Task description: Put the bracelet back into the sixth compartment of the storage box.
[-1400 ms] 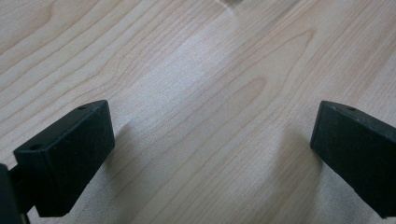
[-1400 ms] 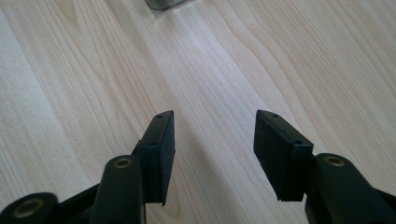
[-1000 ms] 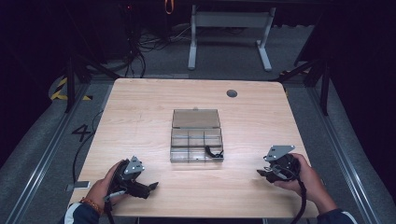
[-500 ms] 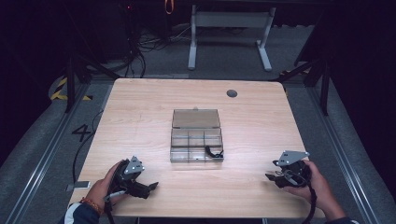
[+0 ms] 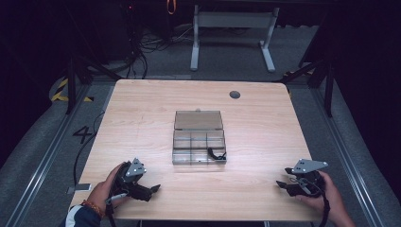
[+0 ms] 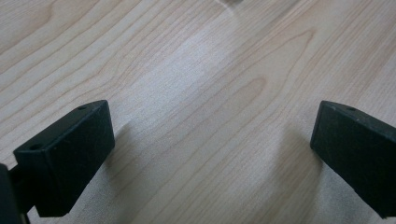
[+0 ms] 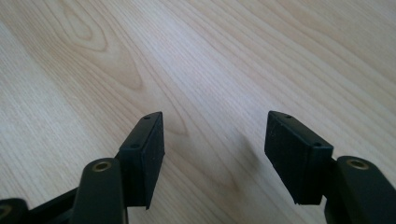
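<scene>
At six o'clock on the surface (image 5: 142,118), each hand-held gripper, left (image 5: 153,189) and right (image 5: 280,183), is resting wide-jawed and empty; the open compartment box (image 5: 198,144) is sitting untouched, so work apparently remains.

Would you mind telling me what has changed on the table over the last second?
The right claw drew back toward the person's edge of the table and out to the right, away from the clear compartment box. It stays open and took hold of nothing. The left claw kept its place near the front left, open over bare wood. The box, its lid open and a small black item in one compartment, did not move.
</scene>
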A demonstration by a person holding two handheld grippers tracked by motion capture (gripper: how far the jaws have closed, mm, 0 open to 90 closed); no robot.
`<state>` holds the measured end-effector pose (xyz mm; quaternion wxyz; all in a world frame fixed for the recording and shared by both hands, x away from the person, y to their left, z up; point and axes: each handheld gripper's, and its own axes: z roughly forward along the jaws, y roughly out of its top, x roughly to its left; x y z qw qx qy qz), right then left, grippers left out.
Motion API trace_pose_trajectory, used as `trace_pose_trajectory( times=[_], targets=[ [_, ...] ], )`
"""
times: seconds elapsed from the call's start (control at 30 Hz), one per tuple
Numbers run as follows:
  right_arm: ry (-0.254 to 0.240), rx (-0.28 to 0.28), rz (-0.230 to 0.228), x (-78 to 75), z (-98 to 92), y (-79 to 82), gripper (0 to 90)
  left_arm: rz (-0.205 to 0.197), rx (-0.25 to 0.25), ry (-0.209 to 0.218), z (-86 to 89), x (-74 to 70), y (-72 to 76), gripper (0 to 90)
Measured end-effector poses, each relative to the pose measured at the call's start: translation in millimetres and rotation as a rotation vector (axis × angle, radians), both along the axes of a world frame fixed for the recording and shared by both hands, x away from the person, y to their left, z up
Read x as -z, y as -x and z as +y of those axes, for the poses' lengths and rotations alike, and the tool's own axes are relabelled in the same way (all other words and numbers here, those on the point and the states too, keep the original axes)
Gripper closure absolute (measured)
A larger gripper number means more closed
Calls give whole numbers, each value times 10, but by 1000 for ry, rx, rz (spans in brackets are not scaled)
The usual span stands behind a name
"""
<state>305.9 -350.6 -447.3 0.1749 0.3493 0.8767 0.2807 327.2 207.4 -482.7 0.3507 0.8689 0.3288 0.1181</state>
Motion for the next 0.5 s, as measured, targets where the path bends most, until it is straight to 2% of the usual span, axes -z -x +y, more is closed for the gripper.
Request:
trace_pose_trajectory(
  times=[0.13, 0.23, 0.37, 0.5],
  targets=[
    [-49, 31, 2, 60, -94, 46, 368, 0, 0, 1, 0, 1, 0, 1],
    [-107, 71, -3, 107, -186, 95, 338, 0, 0, 0, 0, 0, 0, 1],
    [-189, 93, -63, 194, -263, 168, 310, 0, 0, 0, 0, 0, 0, 1],
    [-185, 110, -83, 215, -268, 193, 290, 0, 0, 0, 0, 0, 0, 1]
  ],
)
